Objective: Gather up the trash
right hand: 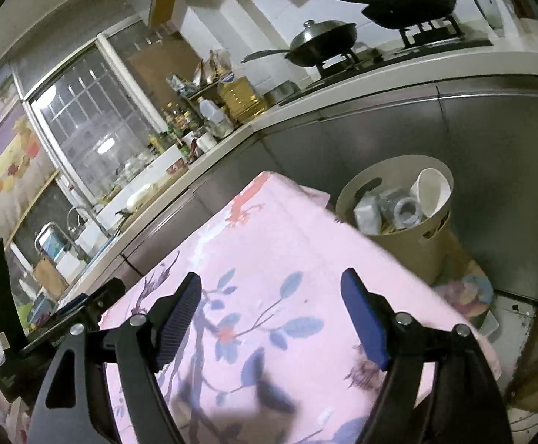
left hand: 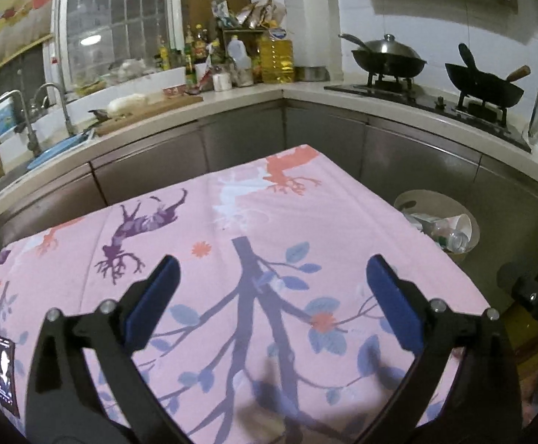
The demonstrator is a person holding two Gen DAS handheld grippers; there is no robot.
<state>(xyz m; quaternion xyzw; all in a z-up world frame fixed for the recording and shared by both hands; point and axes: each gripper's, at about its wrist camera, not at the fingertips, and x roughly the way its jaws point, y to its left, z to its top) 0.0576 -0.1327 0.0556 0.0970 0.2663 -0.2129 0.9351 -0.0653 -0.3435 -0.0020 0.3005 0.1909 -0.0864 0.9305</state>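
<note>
A beige round bin (right hand: 413,244) stands on the floor past the table's far right corner, also in the left wrist view as the bin (left hand: 470,218). Inside it lie a white paper cup (right hand: 433,190), a clear plastic bottle (right hand: 405,212) and other crumpled trash. The pink flowered tablecloth (left hand: 269,229) covers the table below both grippers. My left gripper (left hand: 272,270) hangs open over the cloth with nothing between its blue pads. My right gripper (right hand: 270,285) is open too, empty, above the cloth (right hand: 269,244) and pointing toward the bin.
A phone (left hand: 7,373) lies at the table's left edge. Steel cabinets (left hand: 324,140) and the counter run behind the table, with a sink (left hand: 28,118), bottles (left hand: 276,55) and two woks (left hand: 389,57) on the stove. A mat (right hand: 465,296) lies on the floor by the bin.
</note>
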